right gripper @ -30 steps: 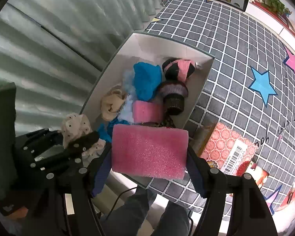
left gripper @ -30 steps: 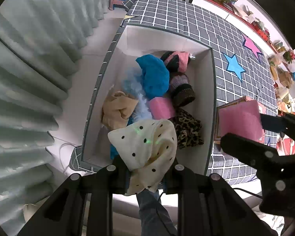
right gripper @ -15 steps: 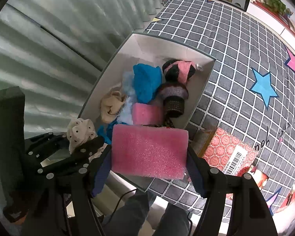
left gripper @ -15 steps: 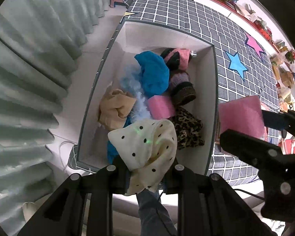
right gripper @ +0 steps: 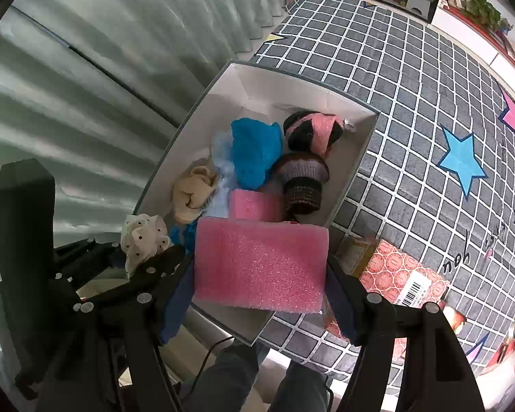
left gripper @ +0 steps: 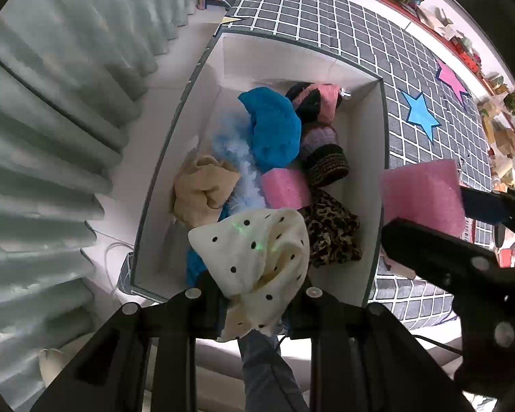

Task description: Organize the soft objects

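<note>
The cream polka-dot cloth (left gripper: 257,257) was pinched in the left claw (left gripper: 254,295) above the near end of the white box (left gripper: 377,158). The pink foam block (right gripper: 261,267) was clamped in the right claw (right gripper: 261,295) over the box's near right rim. Bare floor was left only at the box's far end; the near end was crowded with soft items.

The left gripper (left gripper: 257,305) points straight down, jaws nearly closed on cloth — the right gripper (right gripper: 259,295), steeply tilted, clamps foam.
</note>
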The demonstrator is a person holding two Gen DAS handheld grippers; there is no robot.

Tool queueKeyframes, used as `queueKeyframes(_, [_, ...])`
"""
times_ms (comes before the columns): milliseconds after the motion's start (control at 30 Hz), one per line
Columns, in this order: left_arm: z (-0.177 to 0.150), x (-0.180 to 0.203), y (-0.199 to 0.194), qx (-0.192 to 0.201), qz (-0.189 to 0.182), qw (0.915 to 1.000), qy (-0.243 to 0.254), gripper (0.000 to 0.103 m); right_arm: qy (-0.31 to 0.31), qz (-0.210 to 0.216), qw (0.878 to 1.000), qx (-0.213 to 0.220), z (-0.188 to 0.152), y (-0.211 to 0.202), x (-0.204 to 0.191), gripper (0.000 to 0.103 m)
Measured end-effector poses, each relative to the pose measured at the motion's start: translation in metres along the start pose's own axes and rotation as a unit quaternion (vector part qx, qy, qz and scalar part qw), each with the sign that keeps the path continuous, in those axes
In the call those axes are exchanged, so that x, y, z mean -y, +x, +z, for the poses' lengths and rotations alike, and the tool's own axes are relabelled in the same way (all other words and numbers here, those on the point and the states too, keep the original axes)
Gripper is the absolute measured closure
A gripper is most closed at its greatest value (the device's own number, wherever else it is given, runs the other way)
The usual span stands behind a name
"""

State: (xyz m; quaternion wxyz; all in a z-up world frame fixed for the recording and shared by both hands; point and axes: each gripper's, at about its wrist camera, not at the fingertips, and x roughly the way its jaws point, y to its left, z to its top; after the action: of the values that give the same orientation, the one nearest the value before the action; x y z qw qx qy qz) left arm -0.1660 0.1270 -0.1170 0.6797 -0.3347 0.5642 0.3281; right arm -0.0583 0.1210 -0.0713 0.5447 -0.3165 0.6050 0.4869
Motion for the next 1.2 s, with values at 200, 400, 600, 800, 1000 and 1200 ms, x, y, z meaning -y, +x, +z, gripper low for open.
queueKeyframes(200, [0.002, 0.001, 0.003, -0.001, 0.000, 1.0000, 0.001, 0.074, -0.006, -0.002, 1.000, -0.004, 0.005, 0.005, 0.000, 0.031])
queueKeyframes(400, [0.003, 0.002, -0.001, 0.018, -0.002, 0.9998, 0.005, 0.048, -0.005, -0.003, 1.000, -0.008, 0.009, 0.011, 0.002, 0.031])
queueKeyframes(600, [0.003, 0.002, -0.004, 0.024, -0.012, 0.9996, 0.007, 0.021, -0.007, 0.007, 1.000, -0.014, 0.013, 0.014, 0.003, 0.030])
queueKeyframes(800, [0.000, 0.002, -0.012, 0.046, -0.015, 0.9988, 0.006, 0.010, -0.018, -0.008, 1.000, 0.000, 0.015, 0.008, 0.002, 0.002])
queueKeyframes(1000, [0.001, -0.006, -0.033, 0.089, -0.007, 0.9960, -0.010, 0.010, -0.025, -0.025, 0.999, 0.032, 0.014, -0.011, 0.003, 0.002])
queueKeyframes(1200, [0.001, -0.010, -0.031, 0.075, 0.013, 0.9971, -0.011, 0.010, -0.033, -0.044, 0.997, 0.049, 0.013, -0.022, -0.002, 0.001])
